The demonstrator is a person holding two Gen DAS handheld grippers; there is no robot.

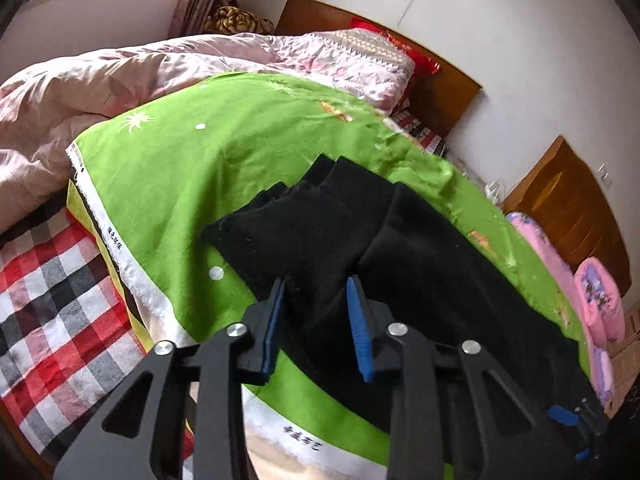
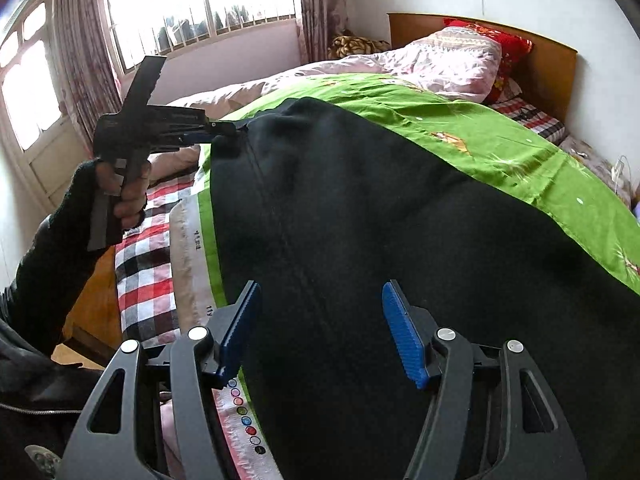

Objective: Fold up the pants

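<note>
Black pants (image 2: 380, 220) spread lengthwise across a green cloth (image 2: 500, 140) on the bed, waist end near the cloth's white printed selvedge (image 2: 188, 264), legs running off toward the headboard (image 2: 556, 64). In the left wrist view, leg ends (image 1: 316, 184) stacked unevenly, stopping short of the cloth's far border, with a wide band of bare green (image 1: 192, 152) to their left. Left gripper (image 1: 318, 312) low over a dark fold of the pants, blue pads (image 1: 360, 324) parted with fabric between them; whether biting the cloth cannot be told from here. Seen from the right wrist view, the same left gripper (image 2: 224, 130) appears closed down on the pants' upper corner, held by a dark-sleeved hand (image 2: 128, 188) out beyond the bed's side. Right gripper (image 2: 320, 332) hovering over the broad middle of the pants, fingers (image 2: 402, 336) spread wide, nothing between them but the fabric below. Beyond the green cloth: rumpled pink quilt (image 1: 100, 92) along the far side, checked sheet (image 1: 52, 300) showing at the near edge, red pillow (image 2: 504, 44) against the headboard. Pink bundles (image 1: 600, 296) off the bed's right side, by a wooden cabinet (image 1: 568, 200).
</note>
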